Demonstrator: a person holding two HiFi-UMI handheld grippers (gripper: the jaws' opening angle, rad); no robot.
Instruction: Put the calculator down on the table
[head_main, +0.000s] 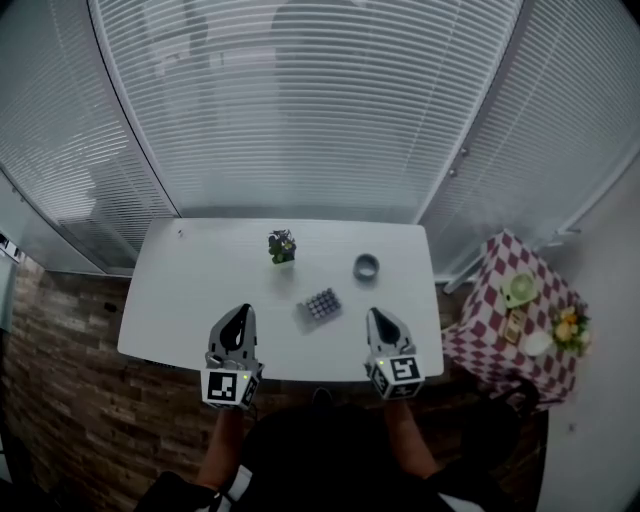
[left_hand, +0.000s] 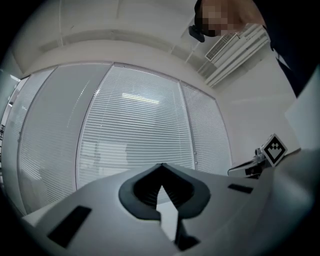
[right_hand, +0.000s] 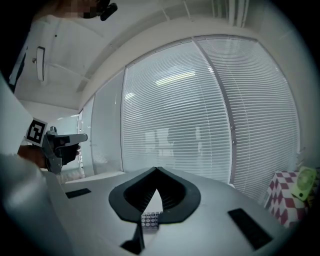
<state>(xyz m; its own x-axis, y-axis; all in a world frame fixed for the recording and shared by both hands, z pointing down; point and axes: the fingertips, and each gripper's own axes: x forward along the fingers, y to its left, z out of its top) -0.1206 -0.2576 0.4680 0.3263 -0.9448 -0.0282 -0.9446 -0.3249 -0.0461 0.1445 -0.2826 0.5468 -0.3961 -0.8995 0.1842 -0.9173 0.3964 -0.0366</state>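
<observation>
A white desk (head_main: 190, 285) stands before a wall of closed blinds (head_main: 300, 100). The calculator (head_main: 320, 306) lies flat near the desk's middle, keys up, touching neither gripper. Beyond it, towards the far edge, sits a small potted plant (head_main: 282, 246), and to the right of that a grey ring (head_main: 366, 267). At the near edge, the left gripper (head_main: 240, 312) and the right gripper (head_main: 376, 316) hover either side of the calculator, each with its jaws drawn together to a point. Far right stands a small table with a red-checked cloth (head_main: 488, 322).
</observation>
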